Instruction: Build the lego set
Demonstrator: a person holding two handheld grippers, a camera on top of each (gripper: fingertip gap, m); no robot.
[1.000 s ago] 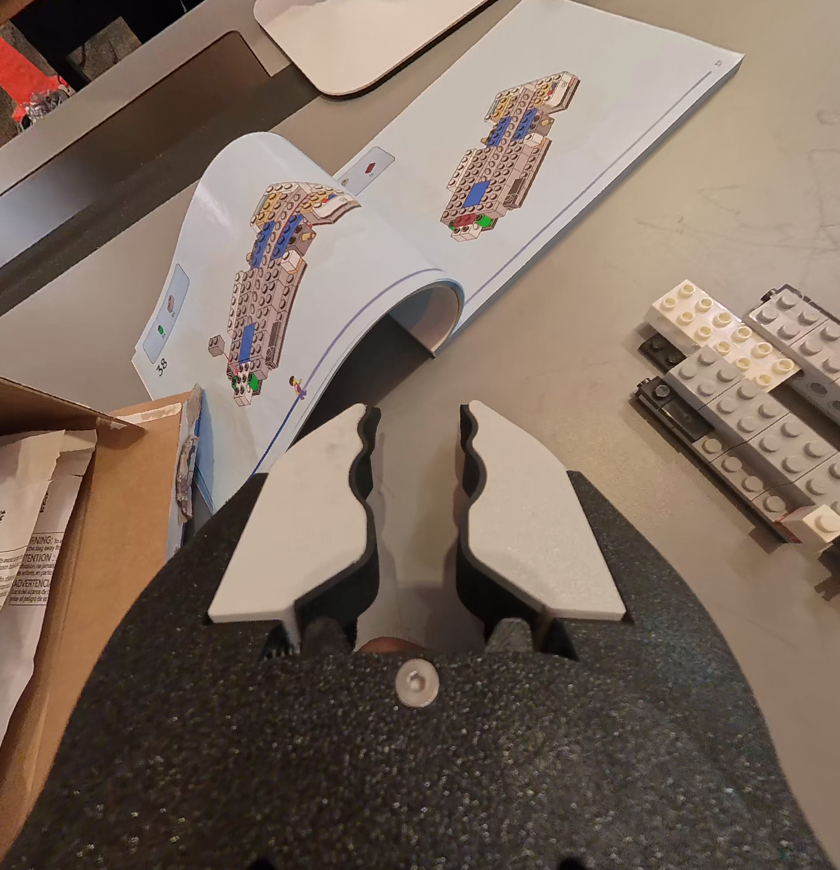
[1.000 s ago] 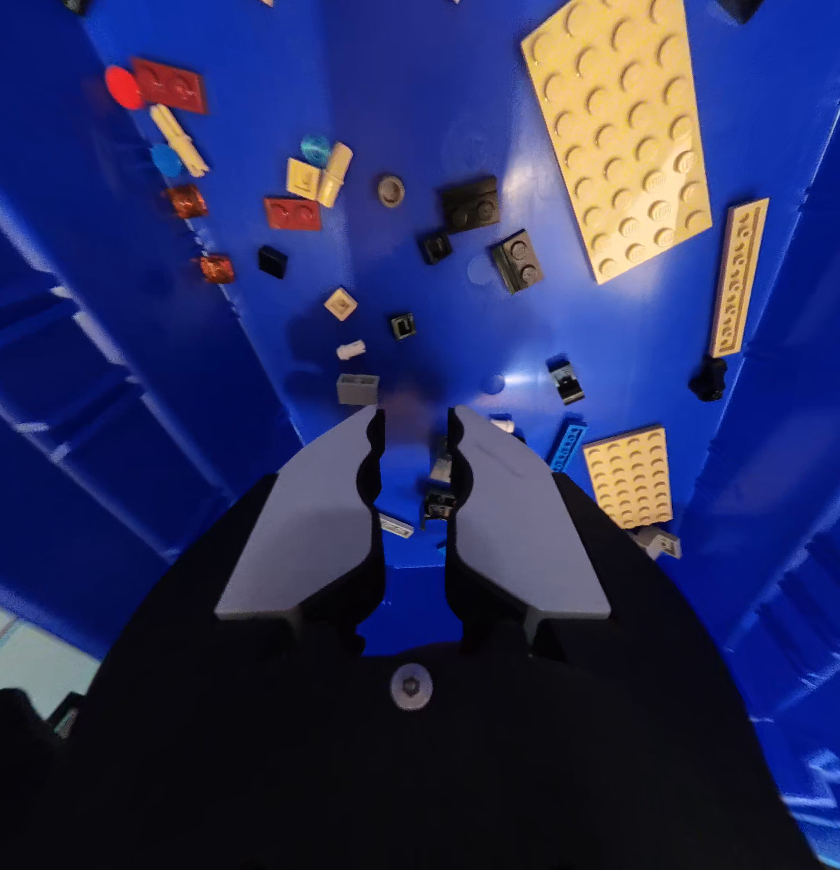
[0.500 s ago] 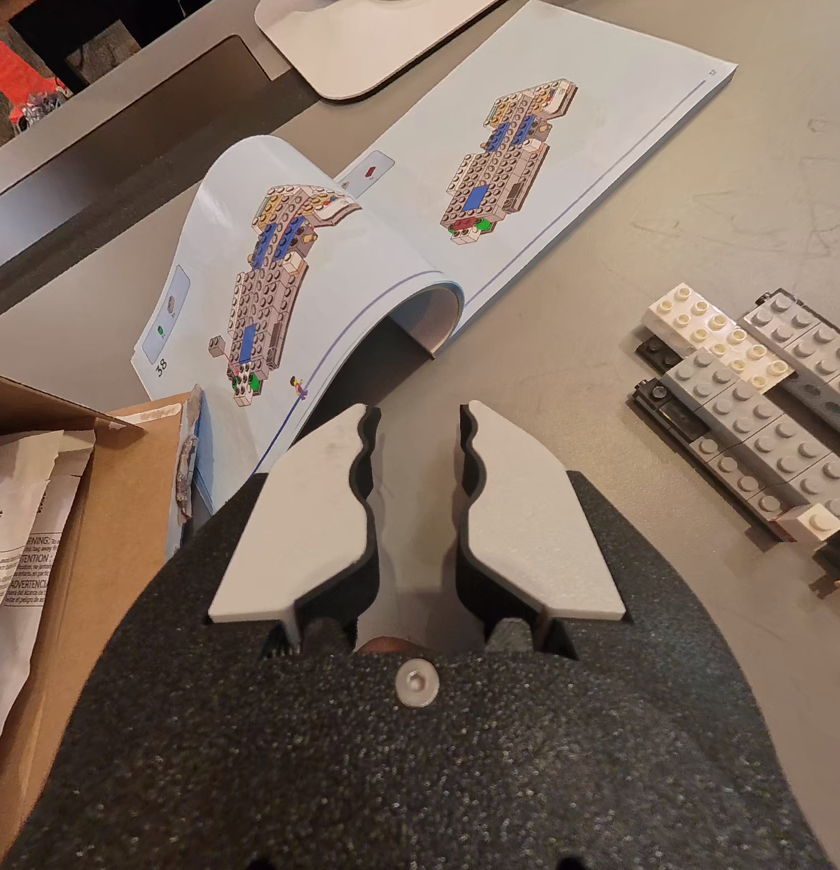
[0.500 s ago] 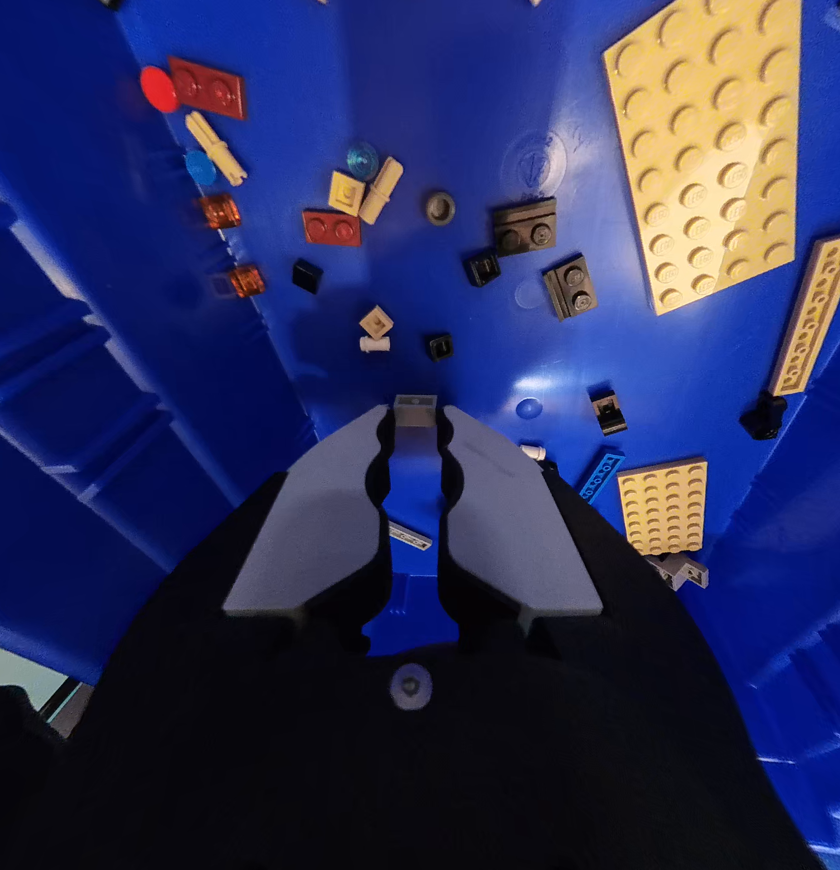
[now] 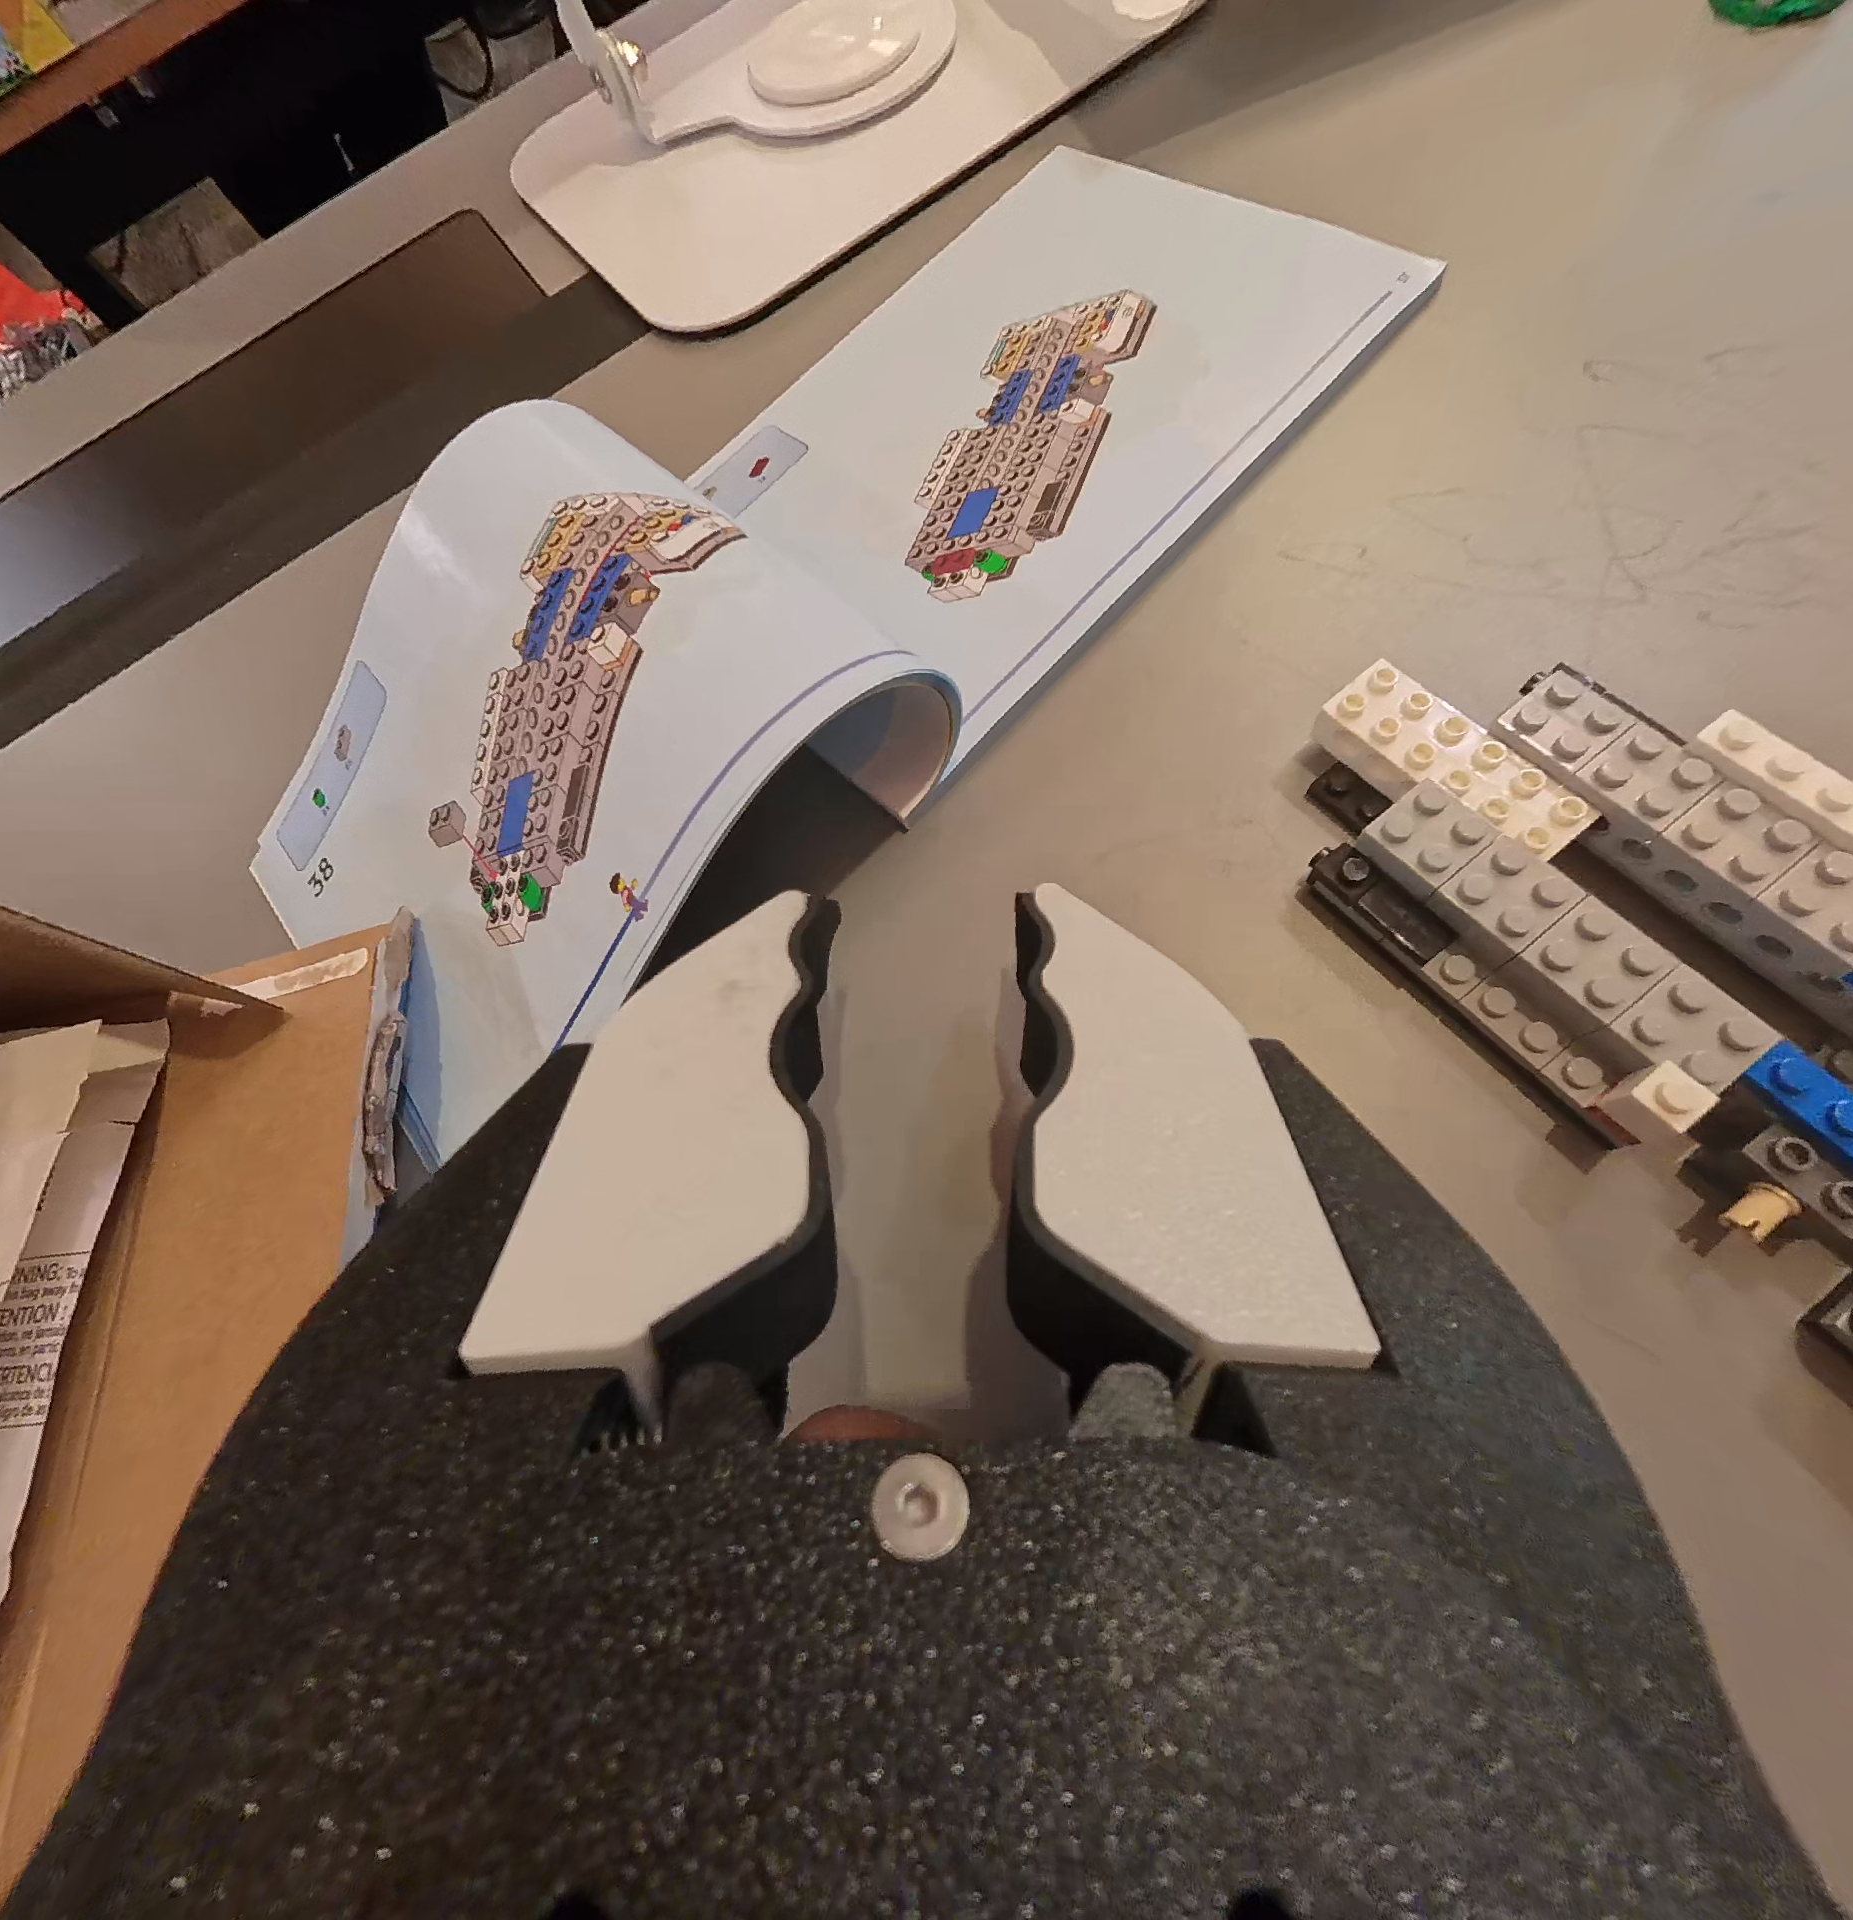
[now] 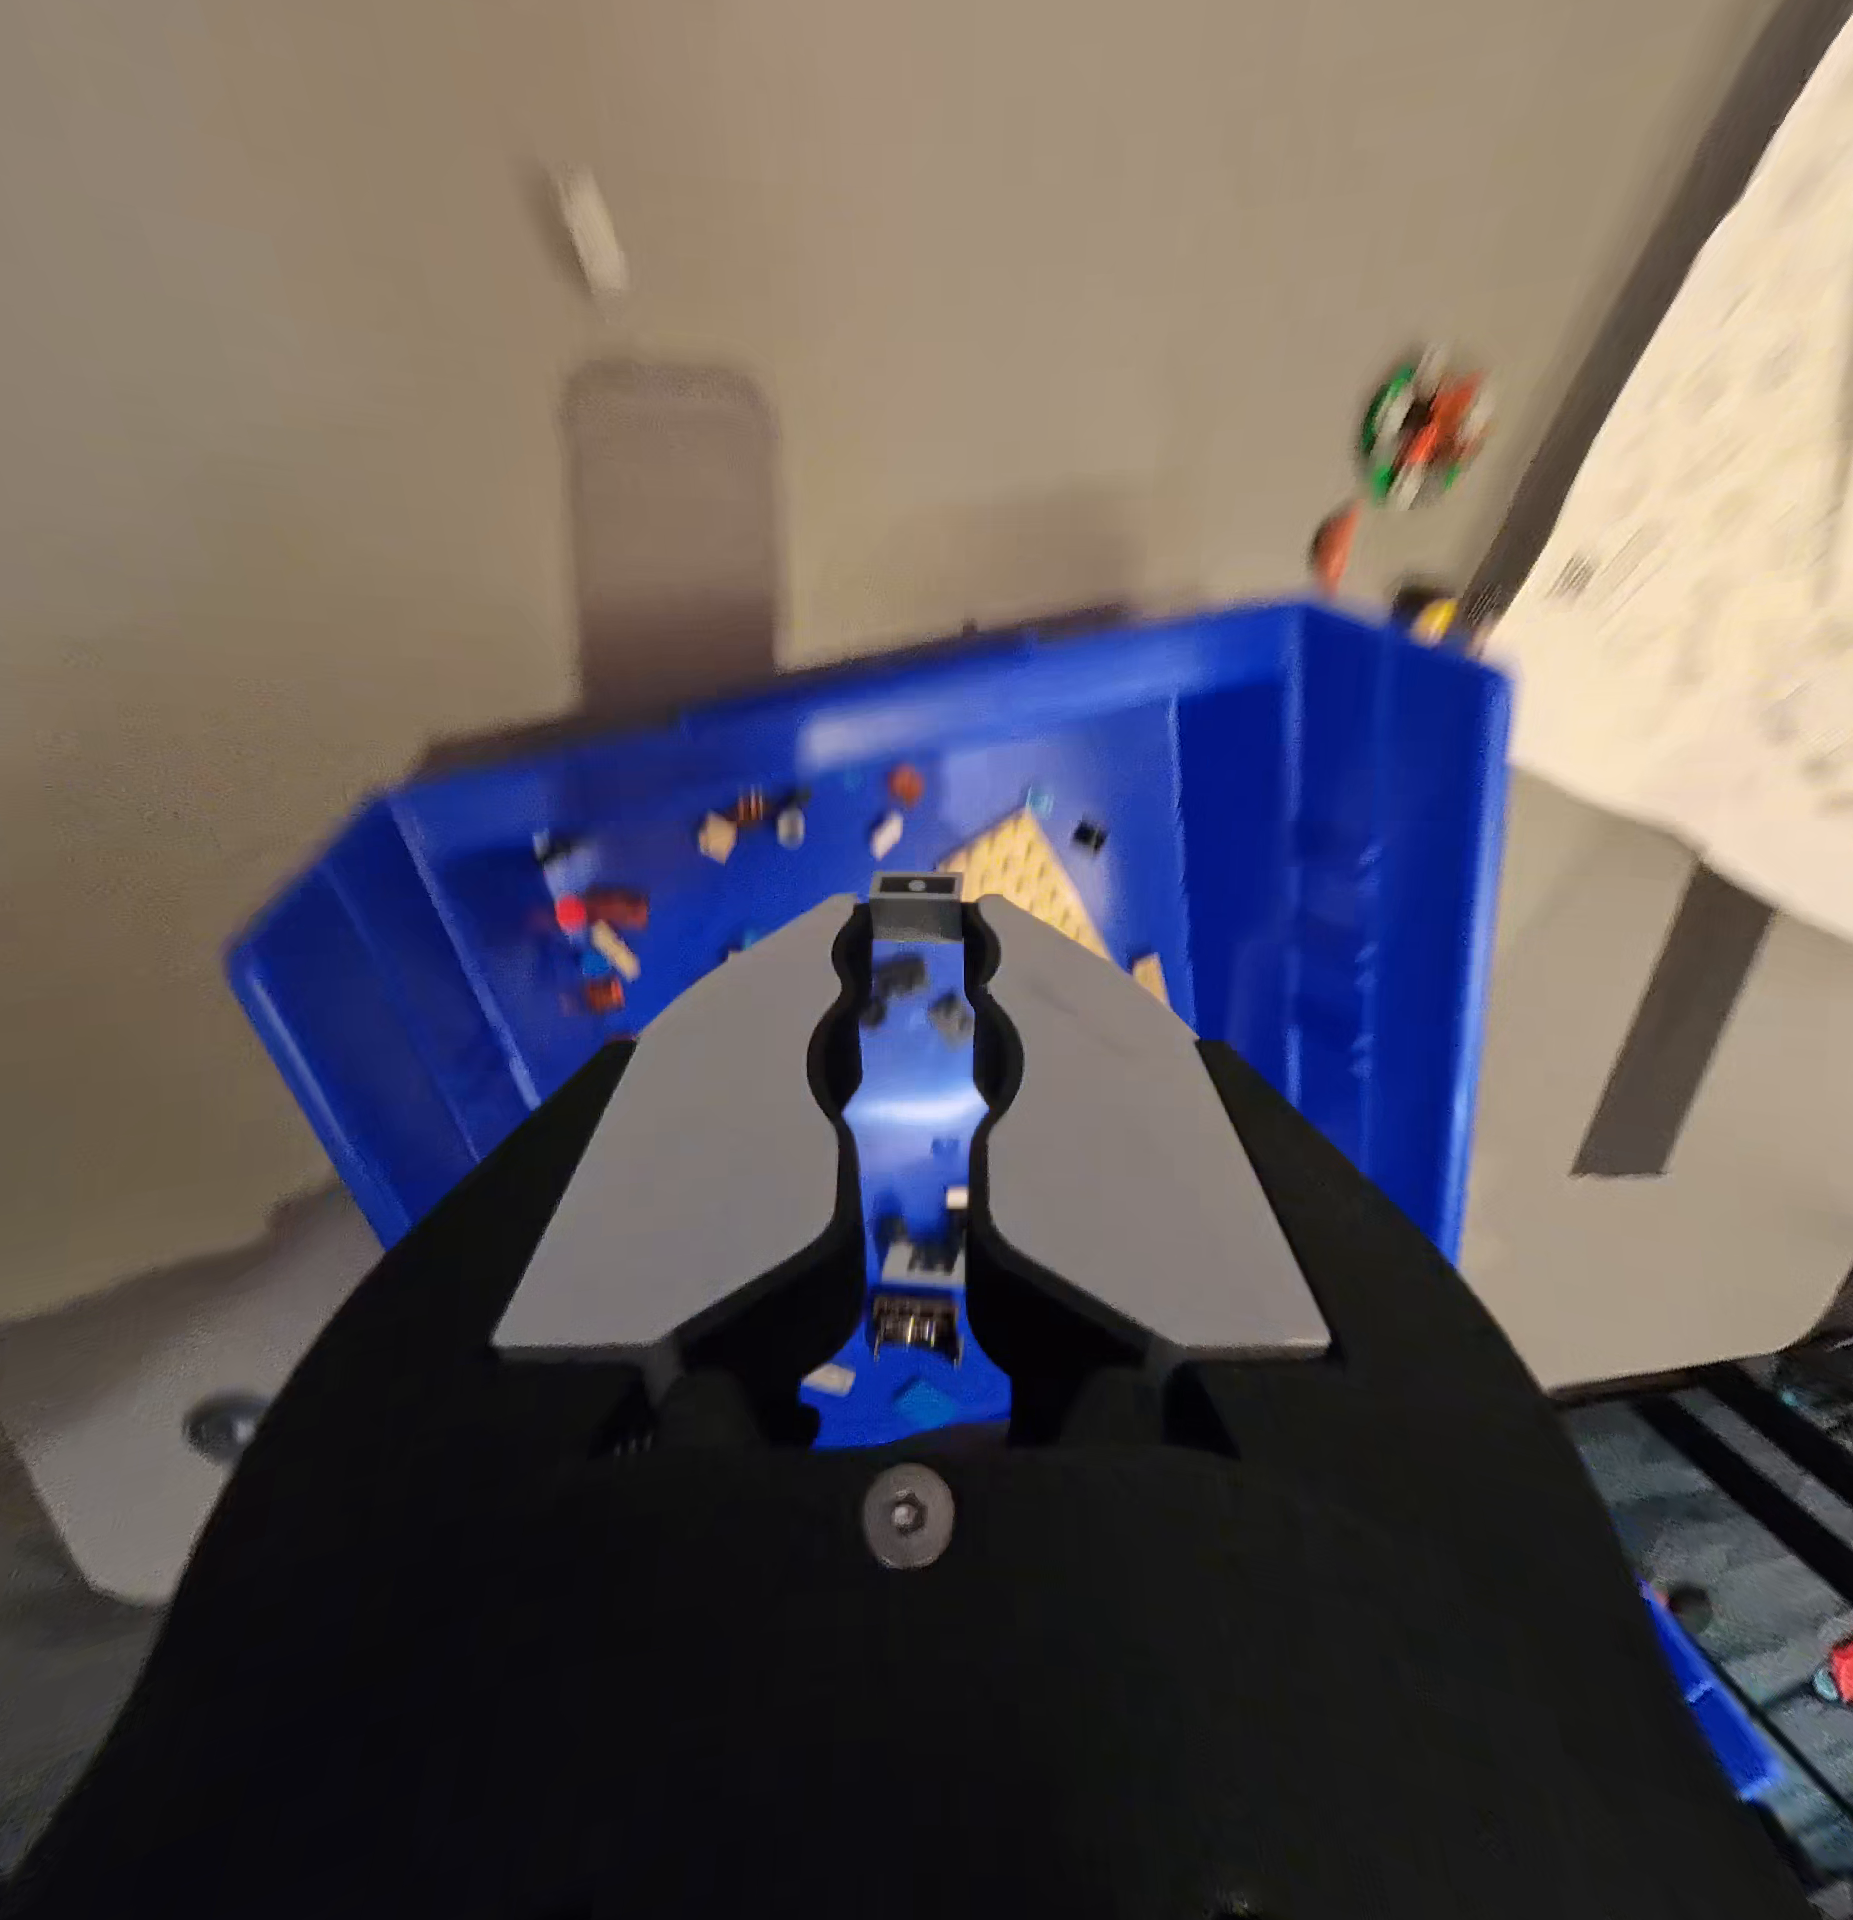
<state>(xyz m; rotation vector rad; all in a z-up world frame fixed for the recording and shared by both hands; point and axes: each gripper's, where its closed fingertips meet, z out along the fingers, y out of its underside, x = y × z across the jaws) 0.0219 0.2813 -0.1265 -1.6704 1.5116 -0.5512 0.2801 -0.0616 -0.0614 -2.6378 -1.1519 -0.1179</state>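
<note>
My right gripper (image 6: pixel 915 914) is shut on a small grey brick (image 6: pixel 914 907), pinched at the fingertips. It holds the brick in the air above the blue bin (image 6: pixel 1317 831), which contains several loose small pieces and a tan plate (image 6: pixel 1026 883). The right wrist view is blurred by motion. My left gripper (image 5: pixel 922 925) is open and empty, above the bare grey table (image 5: pixel 1317 520). An open instruction booklet (image 5: pixel 797 540) lies just ahead of it. A partly built model of grey, white and blue bricks (image 5: pixel 1628 914) lies to its right.
A brown cardboard box (image 5: pixel 174 1143) with white paper bags stands at the left. A white flat stand (image 5: pixel 797 156) lies beyond the booklet. In the right wrist view a pale printed sheet (image 6: pixel 1732 571) hangs at the right, and a blurred green and red object (image 6: pixel 1415 431) lies beyond the bin. One gripper's finger ends stand about 45 cm off the other's.
My right gripper closed on the small grey brick inside the bin, then lifted it up and out, so the whole bin now shows below. My left gripper shifted only slightly.
</note>
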